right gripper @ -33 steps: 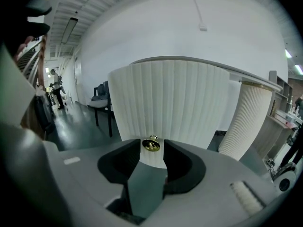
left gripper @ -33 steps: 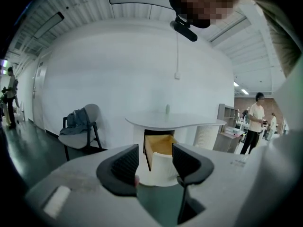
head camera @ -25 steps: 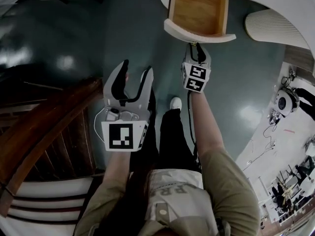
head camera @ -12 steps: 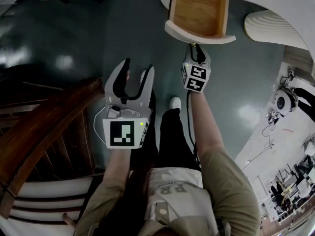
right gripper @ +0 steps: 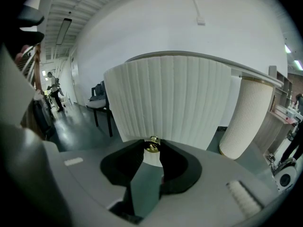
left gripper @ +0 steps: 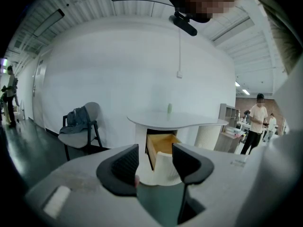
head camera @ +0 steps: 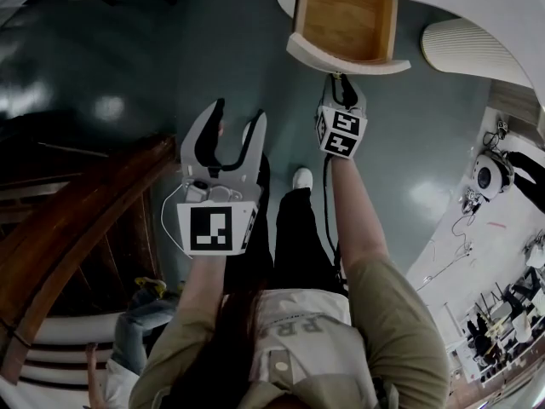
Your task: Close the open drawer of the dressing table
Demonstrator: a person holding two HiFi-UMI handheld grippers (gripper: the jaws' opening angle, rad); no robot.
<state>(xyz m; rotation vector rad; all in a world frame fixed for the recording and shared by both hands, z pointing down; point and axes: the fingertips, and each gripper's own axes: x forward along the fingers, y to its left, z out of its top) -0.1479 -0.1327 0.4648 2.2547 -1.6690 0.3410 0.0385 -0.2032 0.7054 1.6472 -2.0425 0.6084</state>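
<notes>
**Head view.** The open drawer, honey-coloured wood inside with a curved white front, stands pulled out of the white round-edged dressing table at the top of frame. My right tongs reach up to that front. My left tongs hang lower left, well apart from it. The contact at the front is hidden here.

**Left gripper view.** My left tongs gape wide with nothing between them. The drawer shows beyond the gap, not touched. Only this view shows the grey chair by the wall.

**Right gripper view.** Only here does the small brass knob on the ribbed front show. My right tongs are narrow. They have just been closing, and both pads now sit on the knob.
</notes>
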